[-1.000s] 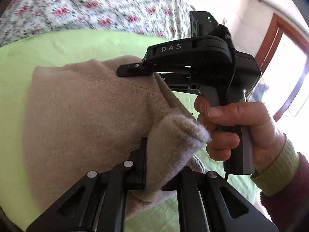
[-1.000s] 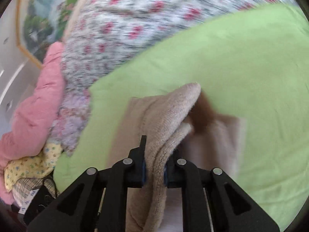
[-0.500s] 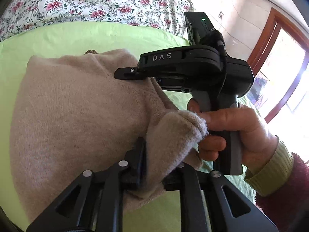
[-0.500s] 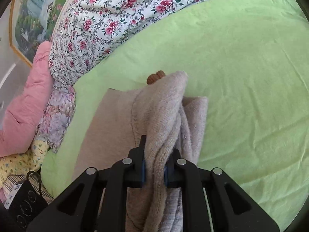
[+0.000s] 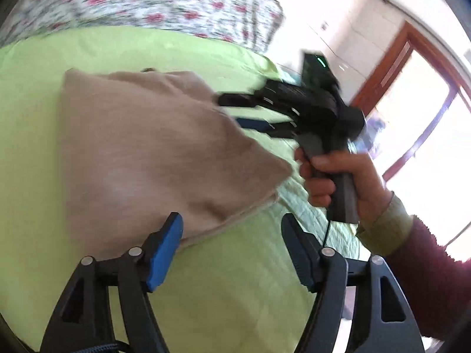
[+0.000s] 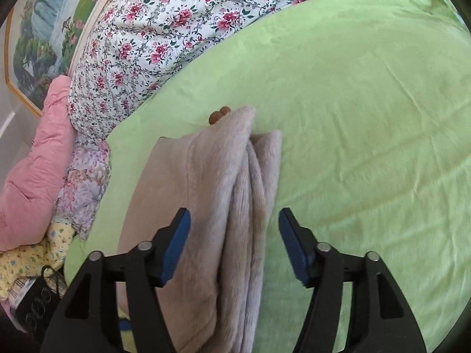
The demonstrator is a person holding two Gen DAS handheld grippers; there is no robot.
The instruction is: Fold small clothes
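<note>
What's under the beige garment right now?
The garment lies folded on the green sheet. A small brown thing peeks out at its far edge; anything else beneath is covered.

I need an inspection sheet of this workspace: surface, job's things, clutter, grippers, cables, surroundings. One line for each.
Surface: green sheet, lightly creased.
Job's things: beige garment, folded, lying on the sheet; a brown button shows at its far edge.
Clutter: nothing seen on the sheet.
Grippers: left gripper and right gripper open, just released; the garment's fold lies between the right fingers, untouched.
Cables: a thin black one below the right handle.
Surroundings: floral quilt, pink padded cover, framed picture, window.
</note>
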